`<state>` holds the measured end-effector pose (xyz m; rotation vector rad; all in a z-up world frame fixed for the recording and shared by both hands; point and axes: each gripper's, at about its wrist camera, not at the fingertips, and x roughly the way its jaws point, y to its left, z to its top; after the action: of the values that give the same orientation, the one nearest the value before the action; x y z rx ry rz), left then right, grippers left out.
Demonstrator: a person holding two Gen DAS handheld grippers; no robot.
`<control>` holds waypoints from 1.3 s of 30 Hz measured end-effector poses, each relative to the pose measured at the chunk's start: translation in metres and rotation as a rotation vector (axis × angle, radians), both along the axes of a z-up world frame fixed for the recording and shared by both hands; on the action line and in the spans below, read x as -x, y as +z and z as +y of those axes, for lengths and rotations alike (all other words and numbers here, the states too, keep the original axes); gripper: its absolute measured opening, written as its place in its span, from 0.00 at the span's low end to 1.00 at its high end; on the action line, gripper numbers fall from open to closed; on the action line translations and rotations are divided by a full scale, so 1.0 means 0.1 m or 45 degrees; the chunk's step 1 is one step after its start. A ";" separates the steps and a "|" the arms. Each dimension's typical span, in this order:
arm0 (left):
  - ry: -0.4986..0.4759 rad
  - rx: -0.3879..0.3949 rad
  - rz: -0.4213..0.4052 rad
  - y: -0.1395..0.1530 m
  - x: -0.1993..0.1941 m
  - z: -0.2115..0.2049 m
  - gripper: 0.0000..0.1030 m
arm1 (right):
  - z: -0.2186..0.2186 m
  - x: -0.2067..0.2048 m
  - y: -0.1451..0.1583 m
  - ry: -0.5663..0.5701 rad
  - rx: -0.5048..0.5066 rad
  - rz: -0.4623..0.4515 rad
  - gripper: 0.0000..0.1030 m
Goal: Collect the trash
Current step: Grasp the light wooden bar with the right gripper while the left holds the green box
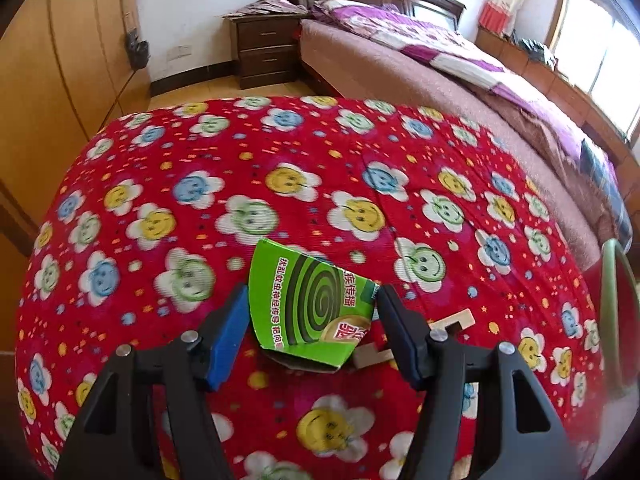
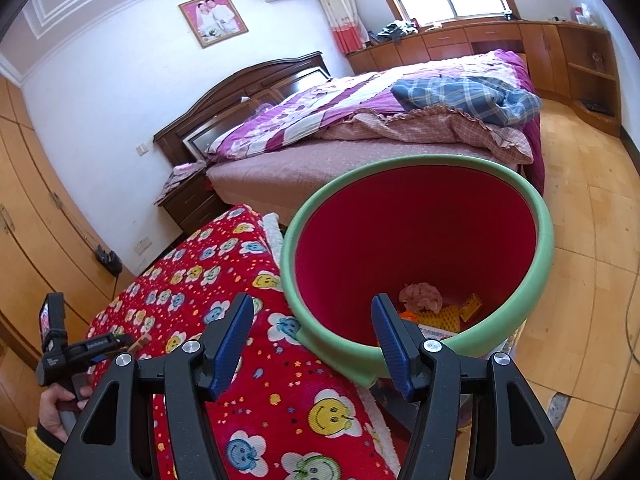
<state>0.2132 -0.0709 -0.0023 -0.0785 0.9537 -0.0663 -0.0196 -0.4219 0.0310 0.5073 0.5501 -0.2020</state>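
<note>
Looking down from the left wrist, the left gripper [image 1: 312,312] hangs over a red blanket [image 1: 280,168] with smiley flowers. Its jaws are open wide. A torn green box piece [image 1: 308,304] with a dark swirl on it lies flat on the blanket, right between the two jaws. The blue pads [image 1: 228,340] look just clear of it on each side, so nothing is held. A small pale wooden piece [image 1: 452,320] lies on the blanket just to the right of the green box piece, partly behind the jaw. Only a thin slice of the bin's green rim [image 1: 616,272] shows here, far right of the box piece.

From the right wrist you see much more of that red bin [image 2: 416,240]. It stands tilted just beside the blanket's edge. Inside, at the bottom, are a crumpled pink paper [image 2: 420,296] and yellow and orange scraps [image 2: 456,312]. The right gripper [image 2: 316,336] hangs near the bin's rim with open jaws and nothing in them. This view also shows a person's hand [image 2: 60,408] in a yellow sleeve holding the left gripper, well to the left of the bin. The green box piece does not show from here.
</note>
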 end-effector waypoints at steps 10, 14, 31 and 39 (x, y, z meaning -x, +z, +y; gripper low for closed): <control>0.116 0.026 -0.085 0.24 0.49 0.59 0.63 | 0.31 -0.09 0.12 0.116 -0.008 -0.018 0.61; 0.182 0.033 -0.100 0.28 0.67 0.86 0.63 | 0.54 -0.17 0.20 0.177 0.017 -0.013 0.61; 0.338 -0.035 -0.145 0.26 1.08 1.60 0.63 | 1.67 -0.81 0.22 0.508 0.107 0.109 0.76; 0.388 -0.014 -0.127 0.13 1.10 1.77 0.63 | 2.20 -1.27 -0.03 0.628 0.184 0.215 0.76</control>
<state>0.1035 0.1060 0.0107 -0.2074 0.8338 0.2148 0.1075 -0.2020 0.0283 0.2033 0.8012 0.1870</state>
